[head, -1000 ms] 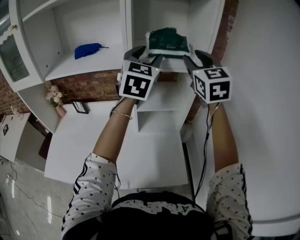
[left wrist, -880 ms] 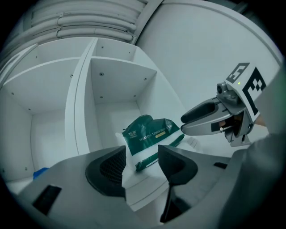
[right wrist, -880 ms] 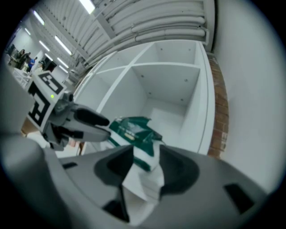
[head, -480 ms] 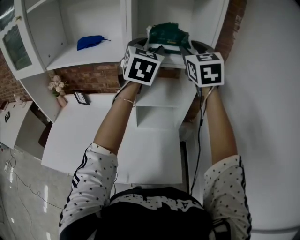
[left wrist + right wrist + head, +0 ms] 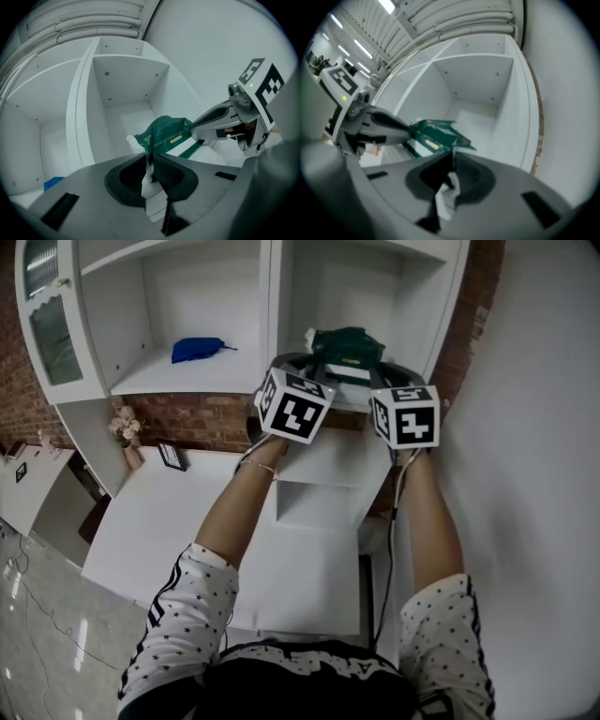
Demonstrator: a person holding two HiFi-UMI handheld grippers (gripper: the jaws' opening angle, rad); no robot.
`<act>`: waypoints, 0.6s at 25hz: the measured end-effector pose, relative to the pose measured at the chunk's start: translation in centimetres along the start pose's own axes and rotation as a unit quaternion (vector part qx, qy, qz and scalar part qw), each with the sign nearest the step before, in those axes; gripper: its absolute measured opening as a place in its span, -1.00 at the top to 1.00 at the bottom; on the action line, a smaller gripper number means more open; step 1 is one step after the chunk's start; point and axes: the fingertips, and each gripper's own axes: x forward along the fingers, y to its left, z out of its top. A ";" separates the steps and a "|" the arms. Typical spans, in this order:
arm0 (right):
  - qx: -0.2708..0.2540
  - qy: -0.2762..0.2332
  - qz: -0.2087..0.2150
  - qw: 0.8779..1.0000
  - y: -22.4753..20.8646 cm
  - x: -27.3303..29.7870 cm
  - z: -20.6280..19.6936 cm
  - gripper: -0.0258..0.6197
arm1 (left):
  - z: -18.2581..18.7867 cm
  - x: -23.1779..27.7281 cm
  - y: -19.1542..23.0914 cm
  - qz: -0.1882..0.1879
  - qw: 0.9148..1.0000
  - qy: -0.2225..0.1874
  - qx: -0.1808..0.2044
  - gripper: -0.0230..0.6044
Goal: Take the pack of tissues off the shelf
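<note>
A dark green and white pack of tissues point(image 5: 347, 343) lies on the right-hand shelf point(image 5: 367, 401) of a white cupboard. My left gripper point(image 5: 305, 362) is at the pack's left end and my right gripper point(image 5: 386, 367) at its right end. In the left gripper view the jaws point(image 5: 151, 166) are closing, with the pack's point(image 5: 168, 136) crinkled wrapper end pinched between them. The right gripper view shows the same: its jaws point(image 5: 452, 161) are closing on the wrapper's other end point(image 5: 436, 133). The pack still sits inside the compartment.
A blue cloth point(image 5: 199, 349) lies on the left shelf. A glass cupboard door point(image 5: 52, 324) stands at far left. Below are a brick wall point(image 5: 197, 418), a small vase of flowers point(image 5: 122, 427), a picture frame point(image 5: 173, 456) and a white table point(image 5: 187, 521).
Both grippers moved in to the ends of the pack and their jaws went from wide open to pinched on the wrapper. The head view shifted slightly.
</note>
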 end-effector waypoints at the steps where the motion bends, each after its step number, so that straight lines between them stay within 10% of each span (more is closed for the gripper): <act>1: 0.000 -0.003 0.000 1.000 0.0 -0.1 0.1 0.75 | 0.1 -0.1 0.0 0.004 1.000 -0.002 0.005 0.69; 15: -0.014 -0.060 -0.011 0.998 1.7 -3.8 1.8 0.82 | 1.3 -3.5 -0.3 0.030 0.998 -0.045 0.030 0.78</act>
